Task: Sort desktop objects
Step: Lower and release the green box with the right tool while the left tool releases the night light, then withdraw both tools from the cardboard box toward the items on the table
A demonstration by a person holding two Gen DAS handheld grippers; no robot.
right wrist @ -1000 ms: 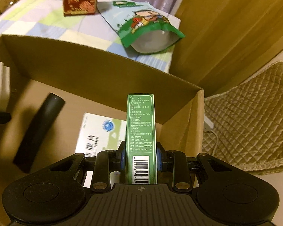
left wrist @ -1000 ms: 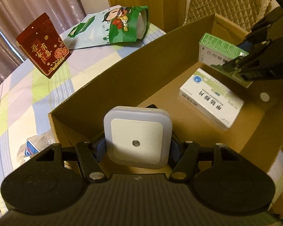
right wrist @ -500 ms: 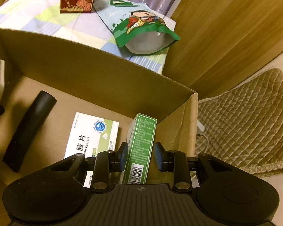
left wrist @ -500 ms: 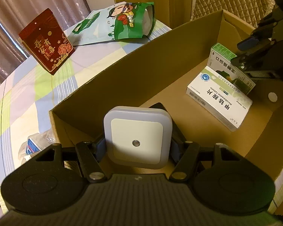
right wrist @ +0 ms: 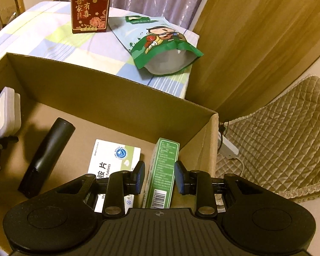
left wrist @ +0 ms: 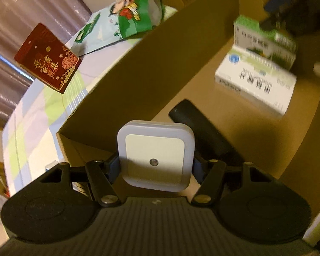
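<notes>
Since the earlier frames the right gripper (right wrist: 159, 179) has let go of the green medicine box (right wrist: 162, 171) and spread its fingers (right wrist: 139, 176) wide — the box now stands on its long edge inside the cardboard box (right wrist: 108, 98), between the blue pads but with a gap on each side, close to the right-hand wall. Just left of it lies the white tablet box (right wrist: 115, 160), flat on the cardboard floor, and further left a black cylindrical object (right wrist: 47, 157) lies at a slant. The left gripper (left wrist: 155, 168) is closed on a white square night light (left wrist: 155, 155), its fingers (left wrist: 112, 167) pressed against both sides, and it hangs over the near end of the cardboard box, above the black cylinder's end; in the right wrist view the same light shows at the far left edge, held clear of the floor. In the left wrist view the two medicine boxes are blurred, the green one resting against the white one's far side. Outside the carton, on the checked cloth of the surface (right wrist: 53, 40), a dark red gift box (right wrist: 89, 6) stands upright, and beside it a green-and-blue snack pouch (right wrist: 160, 44) with a cartoon figure lies flat with its mouth open. A quilted beige cushion (right wrist: 283, 132) sits to the right — off the surface.
</notes>
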